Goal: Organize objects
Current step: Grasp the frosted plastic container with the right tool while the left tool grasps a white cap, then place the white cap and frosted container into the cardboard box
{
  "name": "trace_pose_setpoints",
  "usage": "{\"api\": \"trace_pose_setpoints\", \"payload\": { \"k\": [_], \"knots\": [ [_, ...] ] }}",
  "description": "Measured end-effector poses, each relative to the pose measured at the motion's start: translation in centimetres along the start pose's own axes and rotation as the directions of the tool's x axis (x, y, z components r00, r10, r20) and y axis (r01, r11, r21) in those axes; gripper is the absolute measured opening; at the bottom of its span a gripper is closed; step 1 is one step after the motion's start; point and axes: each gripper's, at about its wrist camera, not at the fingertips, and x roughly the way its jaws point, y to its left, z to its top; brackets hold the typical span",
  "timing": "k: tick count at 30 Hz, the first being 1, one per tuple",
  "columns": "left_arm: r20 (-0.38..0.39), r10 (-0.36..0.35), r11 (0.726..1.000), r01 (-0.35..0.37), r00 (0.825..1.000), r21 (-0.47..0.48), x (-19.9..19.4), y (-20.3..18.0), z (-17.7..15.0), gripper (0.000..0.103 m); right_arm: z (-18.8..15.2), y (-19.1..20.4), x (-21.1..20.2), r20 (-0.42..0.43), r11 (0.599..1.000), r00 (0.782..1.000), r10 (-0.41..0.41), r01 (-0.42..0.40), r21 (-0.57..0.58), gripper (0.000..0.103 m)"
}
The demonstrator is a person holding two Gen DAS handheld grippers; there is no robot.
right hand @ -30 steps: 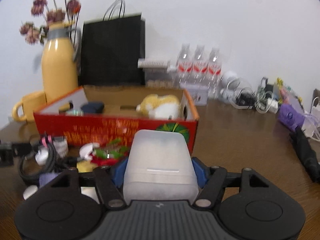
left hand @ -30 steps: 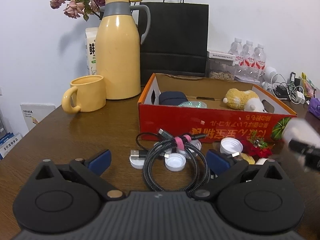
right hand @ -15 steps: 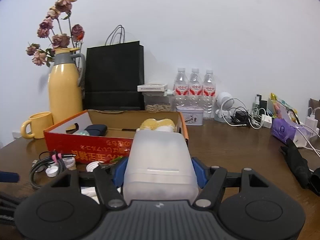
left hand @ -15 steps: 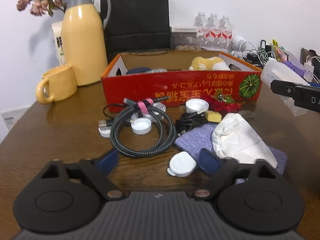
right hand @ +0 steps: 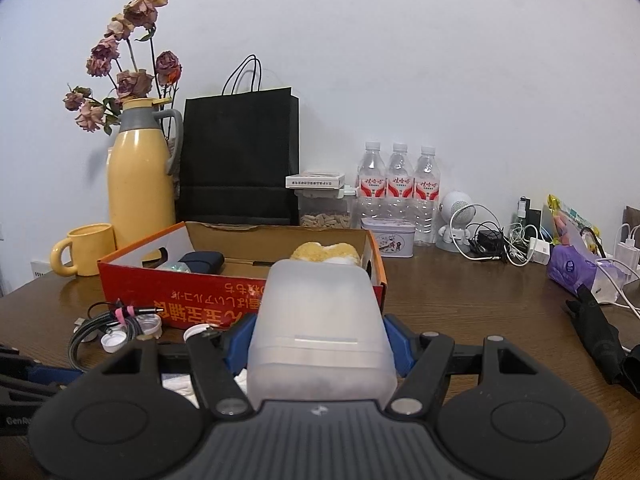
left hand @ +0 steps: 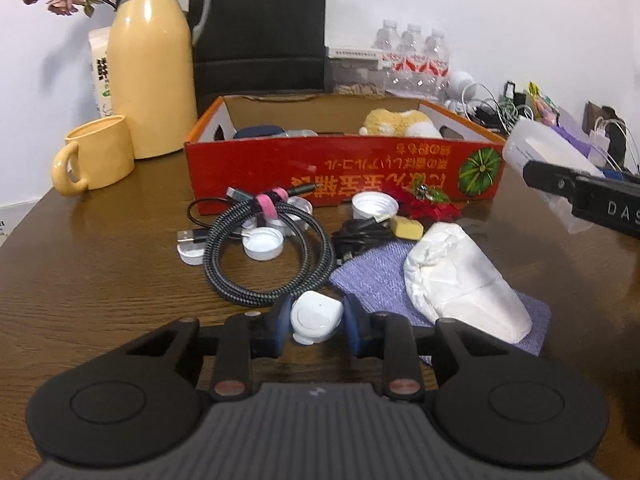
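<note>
My left gripper [left hand: 316,322] is shut on a small white round case [left hand: 317,317] at the table's front, just before a coiled braided cable [left hand: 266,252]. My right gripper [right hand: 320,336] is shut on a frosted plastic box [right hand: 320,328], held above the table to the right of the red cardboard box [left hand: 344,170]; the plastic box also shows in the left wrist view [left hand: 544,160]. The red box [right hand: 240,280] holds a yellow plush toy [left hand: 396,122] and a dark blue case [left hand: 258,133].
White bottle caps [left hand: 262,243], a black cable [left hand: 360,236], a white pouch [left hand: 464,280] on a purple cloth [left hand: 372,276] and red decoration [left hand: 432,206] lie before the box. A yellow mug [left hand: 94,154], thermos [left hand: 150,64], black bag [right hand: 240,160], water bottles [right hand: 398,184] and chargers [right hand: 496,240] stand behind.
My left gripper has closed its fingers on the small white round case. The right gripper holds the frosted box almost still, slightly further back from the red box.
</note>
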Motion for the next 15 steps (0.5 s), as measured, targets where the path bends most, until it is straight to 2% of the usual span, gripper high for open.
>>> {"api": "trace_pose_setpoints", "payload": {
  "k": [6, 8, 15],
  "knots": [
    [0.103, 0.064, 0.998, -0.062, 0.993, -0.020, -1.5, -0.1, 0.2, 0.029, 0.1, -0.1, -0.1, 0.011, 1.000, 1.000, 0.016, -0.016, 0.005, 0.066],
    [0.136, 0.053, 0.999, -0.051, 0.989, -0.016, -2.1, -0.2, 0.8, 0.029, 0.4, 0.0, -0.1, 0.016, 0.999, 0.999, 0.034, -0.034, 0.006, 0.066],
    [0.240, 0.049, 0.999, -0.051, 0.969, 0.002, -2.4, -1.3, 6.0, 0.029, 3.4, 1.6, 1.3, 0.040, 0.994, 0.994, 0.099, -0.098, -0.038, 0.066]
  ]
}}
